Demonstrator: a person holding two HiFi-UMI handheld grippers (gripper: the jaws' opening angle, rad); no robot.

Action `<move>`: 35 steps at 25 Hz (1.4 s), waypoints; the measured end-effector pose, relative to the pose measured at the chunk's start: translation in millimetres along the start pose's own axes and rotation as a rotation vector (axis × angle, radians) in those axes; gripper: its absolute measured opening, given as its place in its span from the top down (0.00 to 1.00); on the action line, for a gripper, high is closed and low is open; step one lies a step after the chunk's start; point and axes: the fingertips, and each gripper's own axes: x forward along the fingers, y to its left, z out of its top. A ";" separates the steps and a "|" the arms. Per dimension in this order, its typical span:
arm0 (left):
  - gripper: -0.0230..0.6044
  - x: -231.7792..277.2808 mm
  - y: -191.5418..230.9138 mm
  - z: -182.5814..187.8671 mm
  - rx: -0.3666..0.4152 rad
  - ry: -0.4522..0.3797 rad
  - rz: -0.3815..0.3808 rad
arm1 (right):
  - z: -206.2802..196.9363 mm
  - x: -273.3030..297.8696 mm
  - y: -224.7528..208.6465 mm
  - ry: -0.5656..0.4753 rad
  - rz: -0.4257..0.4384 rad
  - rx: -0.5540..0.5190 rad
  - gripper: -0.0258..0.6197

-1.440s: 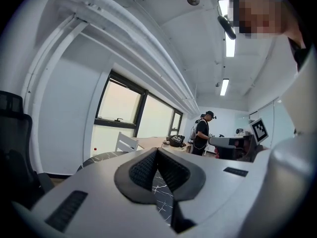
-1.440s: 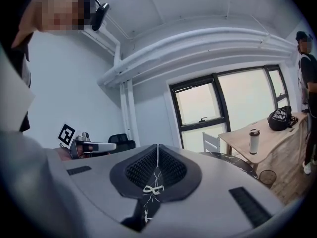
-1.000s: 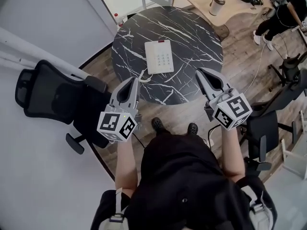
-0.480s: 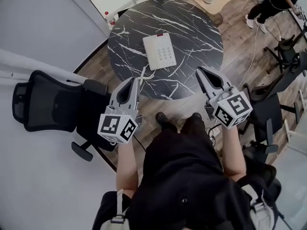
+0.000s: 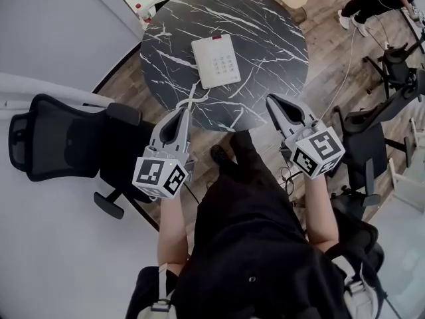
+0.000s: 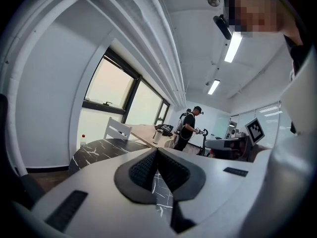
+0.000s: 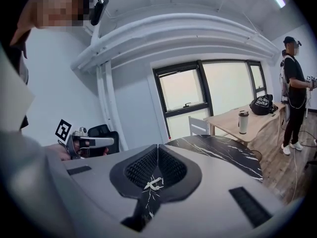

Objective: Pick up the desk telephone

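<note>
Desk telephone point(image 5: 216, 60): ahead on the surface point(image 5: 282, 42), long axis away from you, nearer your left claw point(image 5: 182, 111) than right claw point(image 5: 271, 101); both clenched, empty.

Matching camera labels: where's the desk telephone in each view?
Head view: the desk telephone is upper centre, lying on the round marble table.
Left gripper view: not visible.
Right gripper view: cannot be made out.
Shared landmark: the marble table, at mid-left in the left gripper view and right of centre in the right gripper view.
</note>
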 end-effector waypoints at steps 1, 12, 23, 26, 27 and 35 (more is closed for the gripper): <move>0.94 1.2 0.9 -2.0 0.000 0.007 0.005 | -1.5 3.2 -2.9 0.004 0.003 0.006 0.91; 0.94 33.6 21.6 24.9 -0.013 0.004 0.071 | 12.2 56.8 -31.9 0.028 0.098 0.022 0.91; 0.94 103.3 30.0 31.7 -0.125 -0.026 0.077 | 15.1 110.6 -77.8 0.082 0.178 0.033 0.91; 0.94 117.5 33.4 27.3 -0.119 -0.010 0.108 | 10.8 120.2 -87.7 0.102 0.203 0.038 0.91; 0.94 121.6 34.4 24.7 -0.121 -0.005 0.115 | 8.9 123.5 -90.9 0.108 0.209 0.039 0.91; 0.94 133.5 35.5 -6.3 -0.161 0.072 0.146 | -11.1 137.6 -102.7 0.168 0.234 0.058 0.91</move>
